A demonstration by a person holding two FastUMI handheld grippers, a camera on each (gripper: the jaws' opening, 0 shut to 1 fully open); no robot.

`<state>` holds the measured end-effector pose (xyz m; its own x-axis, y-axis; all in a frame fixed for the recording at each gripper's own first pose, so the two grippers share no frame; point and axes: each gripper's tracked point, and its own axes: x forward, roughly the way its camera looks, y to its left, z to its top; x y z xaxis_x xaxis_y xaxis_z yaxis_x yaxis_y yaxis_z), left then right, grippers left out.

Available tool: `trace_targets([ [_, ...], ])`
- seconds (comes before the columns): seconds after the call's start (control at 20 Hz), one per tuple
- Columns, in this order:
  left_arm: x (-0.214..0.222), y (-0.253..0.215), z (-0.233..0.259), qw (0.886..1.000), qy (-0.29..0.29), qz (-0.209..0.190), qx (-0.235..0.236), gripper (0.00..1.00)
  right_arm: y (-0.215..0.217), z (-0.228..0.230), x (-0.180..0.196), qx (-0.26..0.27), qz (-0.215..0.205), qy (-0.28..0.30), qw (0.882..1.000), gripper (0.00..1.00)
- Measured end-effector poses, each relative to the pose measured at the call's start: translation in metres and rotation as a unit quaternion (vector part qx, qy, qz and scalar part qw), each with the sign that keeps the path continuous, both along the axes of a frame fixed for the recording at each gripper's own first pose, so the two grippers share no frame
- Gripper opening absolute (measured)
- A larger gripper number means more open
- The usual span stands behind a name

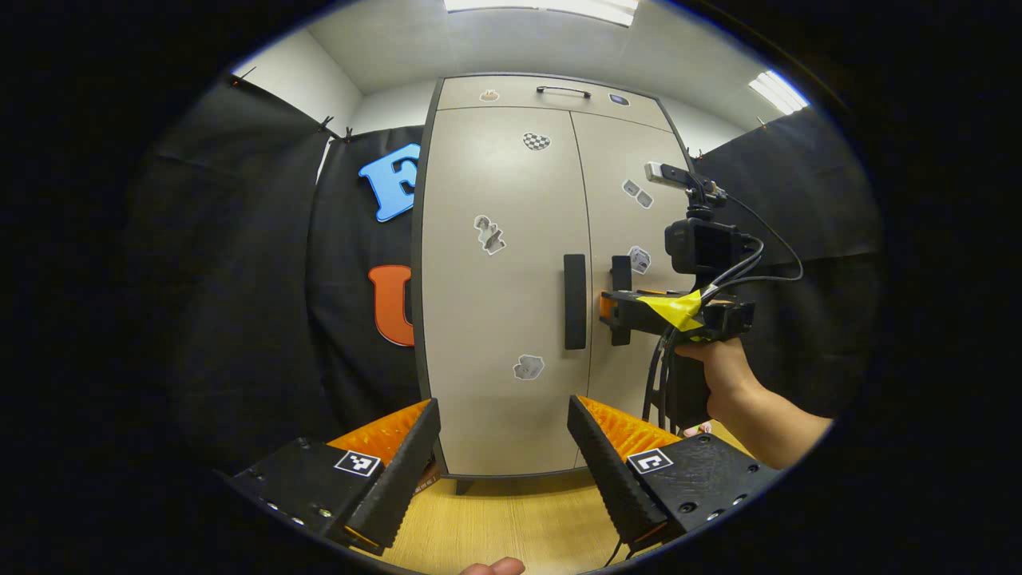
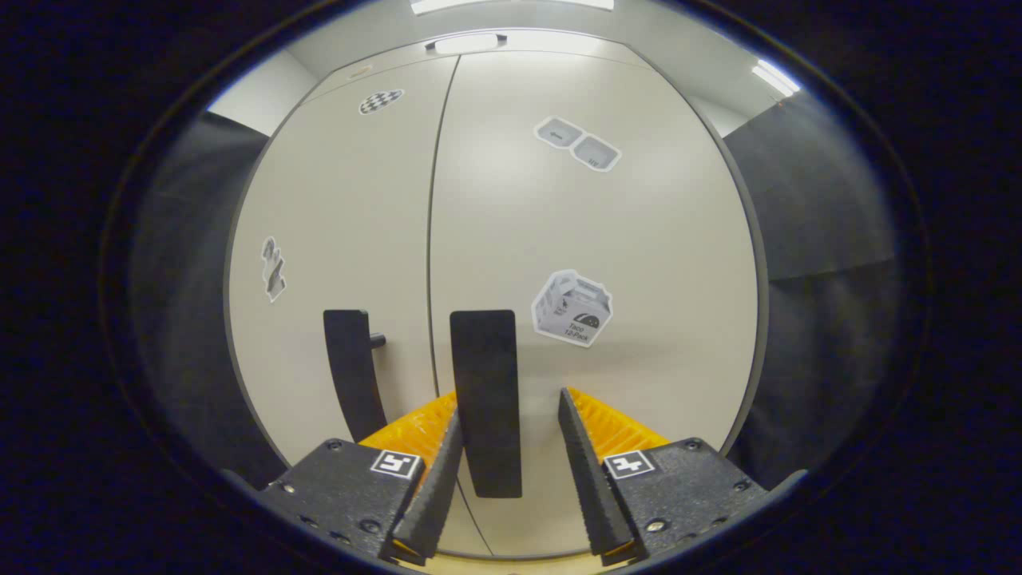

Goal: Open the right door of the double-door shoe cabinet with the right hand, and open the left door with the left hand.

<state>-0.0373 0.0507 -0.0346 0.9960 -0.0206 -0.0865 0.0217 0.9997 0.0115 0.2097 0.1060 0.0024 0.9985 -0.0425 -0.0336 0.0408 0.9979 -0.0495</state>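
My left hand-held gripper (image 1: 503, 447) has black fingers (image 1: 399, 471) with ribbed orange backs, square markers and screws. My right hand-held gripper (image 1: 611, 307) carries yellow tape (image 1: 679, 307), black cables (image 1: 750, 267), a camera.

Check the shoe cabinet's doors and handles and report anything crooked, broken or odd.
Nothing stands out. Both doors of the shoe cabinet look shut and flush, the left handle and right handle stand upright, and the right tongs are open around the right handle.

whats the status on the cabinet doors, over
Right claw open, fingers either side of right handle, not clamped. Left claw open, well back from left handle. Both doors shut. Nothing in the way.
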Motion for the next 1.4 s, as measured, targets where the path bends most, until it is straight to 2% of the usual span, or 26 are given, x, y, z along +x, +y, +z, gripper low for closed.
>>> trace_targets([
  [0.05, 0.0, 0.0, 0.0, 1.0, -0.001, 0.0, -0.002, 0.96, 0.006, -0.002, 0.0, 0.007, 0.012, 0.004, 1.0, 0.64],
  [0.1, 0.001, 0.0, -0.001, 1.0, -0.001, -0.001, -0.003, 0.96, 0.008, -0.002, 0.002, 0.005, 0.011, 0.002, 1.0, 0.45],
  [0.15, 0.001, 0.0, -0.001, 1.0, 0.0, -0.002, -0.005, 0.96, 0.007, -0.003, 0.0, -0.008, 0.01, 0.005, 1.0, 0.36],
  [0.25, 0.001, -0.001, 0.0, 1.0, -0.002, -0.004, -0.004, 0.96, 0.007, -0.002, 0.0, -0.015, 0.019, 0.004, 1.0, 0.24],
  [0.3, 0.001, 0.0, 0.0, 1.0, -0.003, -0.003, -0.004, 0.96, 0.008, -0.001, 0.0, -0.009, 0.025, 0.004, 1.0, 0.15],
  [0.4, 0.003, 0.0, -0.003, 1.0, -0.001, -0.003, -0.007, 0.96, 0.008, -0.002, 0.0, -0.011, 0.029, 0.007, 0.999, 0.1],
  [0.9, 0.0, -0.002, -0.004, 1.0, 0.001, -0.002, -0.011, 0.96, 0.007, -0.001, -0.008, -0.013, 0.045, 0.01, 0.999, 0.1],
  [1.4, -0.009, -0.028, 0.0, 1.0, 0.0, -0.006, -0.012, 0.96, 0.006, -0.001, -0.052, -0.011, 0.101, 0.021, 0.995, 0.1],
])
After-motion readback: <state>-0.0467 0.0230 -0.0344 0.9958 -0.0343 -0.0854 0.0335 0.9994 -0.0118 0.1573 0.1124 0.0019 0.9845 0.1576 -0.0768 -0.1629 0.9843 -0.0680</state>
